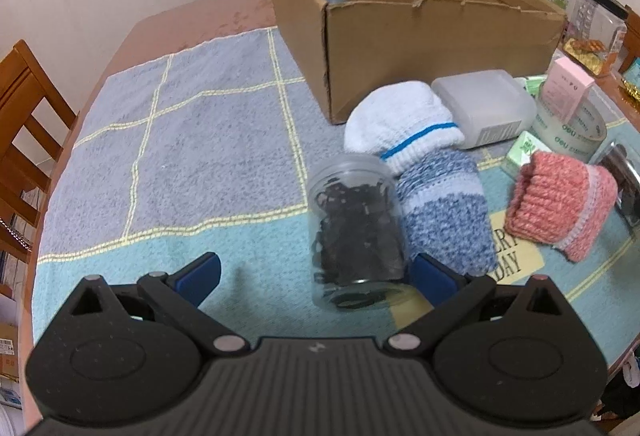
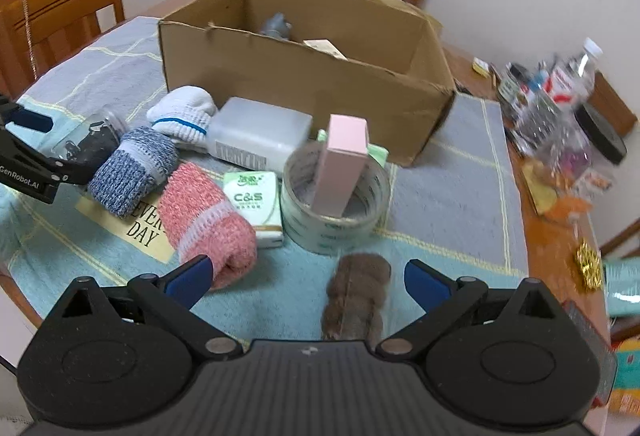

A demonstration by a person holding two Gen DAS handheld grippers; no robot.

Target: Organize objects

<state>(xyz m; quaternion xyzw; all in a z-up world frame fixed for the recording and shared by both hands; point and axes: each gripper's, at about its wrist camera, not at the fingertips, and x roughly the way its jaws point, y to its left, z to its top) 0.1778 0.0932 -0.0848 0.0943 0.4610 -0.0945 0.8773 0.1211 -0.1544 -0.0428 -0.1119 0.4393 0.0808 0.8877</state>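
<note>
A clear jar of black clips (image 1: 356, 232) lies on its side on the towel, between the wide-open fingers of my left gripper (image 1: 316, 276), close to the right finger. It also shows in the right wrist view (image 2: 90, 140), with the left gripper (image 2: 28, 156) around it. My right gripper (image 2: 306, 276) is open over a brown furry roll (image 2: 356, 296) that lies between its fingers. An open cardboard box (image 1: 420, 32) stands at the back; it also shows in the right wrist view (image 2: 304, 76). White (image 1: 400, 120), blue (image 1: 444, 212) and pink (image 1: 560, 204) rolled socks lie nearby.
A translucent plastic case (image 2: 256, 134), a tissue pack (image 2: 256, 204) and a tape roll (image 2: 336, 212) holding a pink box (image 2: 342, 160) lie before the cardboard box. Bottles and jars (image 2: 560, 108) crowd the table's right edge. Wooden chairs (image 2: 60, 16) surround the table.
</note>
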